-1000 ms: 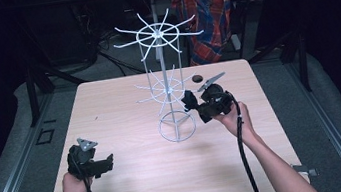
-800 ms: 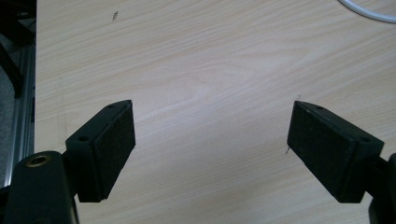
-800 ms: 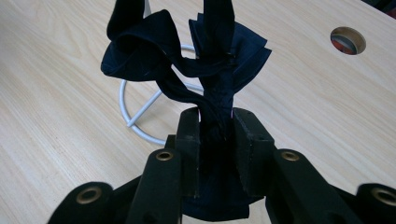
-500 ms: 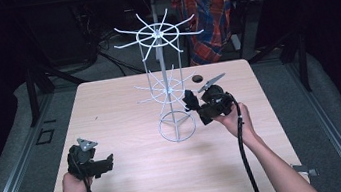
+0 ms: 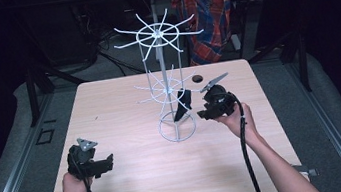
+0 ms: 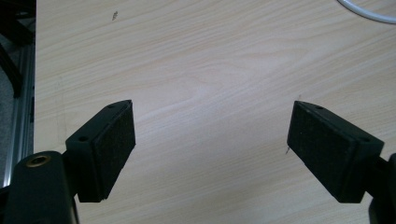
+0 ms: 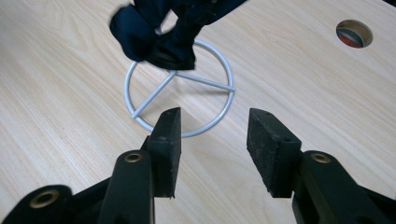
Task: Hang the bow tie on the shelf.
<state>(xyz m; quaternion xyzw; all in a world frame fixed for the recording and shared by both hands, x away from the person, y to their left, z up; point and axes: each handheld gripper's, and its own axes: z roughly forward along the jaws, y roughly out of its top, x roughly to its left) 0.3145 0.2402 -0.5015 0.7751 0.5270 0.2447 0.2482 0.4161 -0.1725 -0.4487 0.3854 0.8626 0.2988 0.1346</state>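
The counter [image 5: 135,181] carries a white wire rack [image 5: 170,93]. A dark cloth [image 5: 183,105] hangs on its lower tier, so the hanging step appears done.

The right hand-held gripper [image 7: 212,140] has just been opening; nothing sits between its jaws. The left hand-held gripper [image 6: 210,135] is spread wide over bare wood. No containers are present.

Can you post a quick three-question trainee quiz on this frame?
1. True or false: the dark cloth hangs on the rack's lower tier.
2. The right gripper's jaws are: A) clamped on the cloth, B) apart with nothing between, C) gripping the rack.
3. What lies under the open left gripper?

Key: 1 true; 2 B, they have just been opening; 3 bare table.
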